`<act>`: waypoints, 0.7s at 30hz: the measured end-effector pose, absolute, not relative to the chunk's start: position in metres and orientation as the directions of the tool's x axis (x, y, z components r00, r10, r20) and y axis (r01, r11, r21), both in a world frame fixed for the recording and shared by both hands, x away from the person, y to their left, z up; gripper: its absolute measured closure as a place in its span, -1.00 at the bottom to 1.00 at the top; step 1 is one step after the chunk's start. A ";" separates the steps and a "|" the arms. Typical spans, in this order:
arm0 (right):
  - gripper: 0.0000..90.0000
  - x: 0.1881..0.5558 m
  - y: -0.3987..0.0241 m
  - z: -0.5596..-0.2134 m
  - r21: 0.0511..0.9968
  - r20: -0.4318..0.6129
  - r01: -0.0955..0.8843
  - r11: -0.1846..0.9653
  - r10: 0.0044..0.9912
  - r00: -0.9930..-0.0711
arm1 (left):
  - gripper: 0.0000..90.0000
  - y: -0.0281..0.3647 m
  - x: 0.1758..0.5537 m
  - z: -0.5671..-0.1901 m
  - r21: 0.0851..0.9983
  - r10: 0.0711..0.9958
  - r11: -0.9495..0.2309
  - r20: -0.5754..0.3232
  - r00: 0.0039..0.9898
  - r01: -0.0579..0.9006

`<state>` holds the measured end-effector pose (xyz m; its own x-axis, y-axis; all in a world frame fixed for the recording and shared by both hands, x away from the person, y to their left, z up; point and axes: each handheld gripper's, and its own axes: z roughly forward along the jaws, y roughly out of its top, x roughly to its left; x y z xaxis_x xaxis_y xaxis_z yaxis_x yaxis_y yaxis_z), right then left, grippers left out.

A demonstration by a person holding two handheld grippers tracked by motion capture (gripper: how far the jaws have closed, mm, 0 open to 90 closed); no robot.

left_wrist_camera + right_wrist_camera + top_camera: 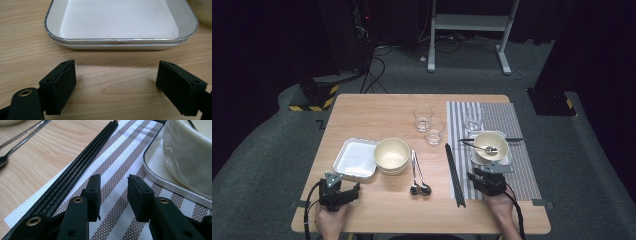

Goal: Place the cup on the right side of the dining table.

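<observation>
counter: wood counter, striped placemat on right half
left claw: jaws wide apart, empty, parked just short of white tray
right claw: jaws part open, nothing between, low over placemat
target: black chopsticks along placemat's left edge, just beside right claw
neighbours: bowl on tray close on other side
next, judged: shift toward chopsticks, straddle both, pinch mid-length, avoid tray rim
</observation>
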<state>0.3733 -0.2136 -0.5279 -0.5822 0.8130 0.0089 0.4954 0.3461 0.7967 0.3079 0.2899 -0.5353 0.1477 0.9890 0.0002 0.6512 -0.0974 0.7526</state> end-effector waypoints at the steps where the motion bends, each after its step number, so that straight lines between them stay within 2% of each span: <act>1: 0.39 0.373 -0.214 -0.528 0.797 0.009 0.495 0.346 0.813 -0.582 | -0.63 0.290 0.308 -0.535 0.753 0.989 -0.097 0.000 0.148 0.651; 2: 0.29 0.373 -0.213 -0.529 0.788 0.007 0.505 0.353 0.815 -0.580 | -0.63 0.290 0.308 -0.535 0.752 0.989 -0.098 0.001 0.148 0.651; 8: 0.27 0.371 -0.216 -0.529 0.784 0.013 0.514 0.348 0.818 -0.575 | -0.63 0.290 0.308 -0.535 0.752 0.989 -0.098 0.001 0.147 0.651; 13: 0.08 0.372 -0.214 -0.530 0.760 -0.011 0.536 0.367 0.832 -0.554 | -0.63 0.290 0.308 -0.535 0.753 0.989 -0.098 0.001 0.147 0.651; 16: 0.04 0.371 -0.212 -0.530 0.756 -0.035 0.531 0.383 0.834 -0.551 | -0.63 0.290 0.308 -0.535 0.754 0.989 -0.095 0.000 0.145 0.650; 21: -0.08 0.372 -0.213 -0.530 0.752 -0.020 0.542 0.375 0.835 -0.550 | -0.63 0.289 0.308 -0.535 0.753 0.990 -0.096 0.002 0.144 0.651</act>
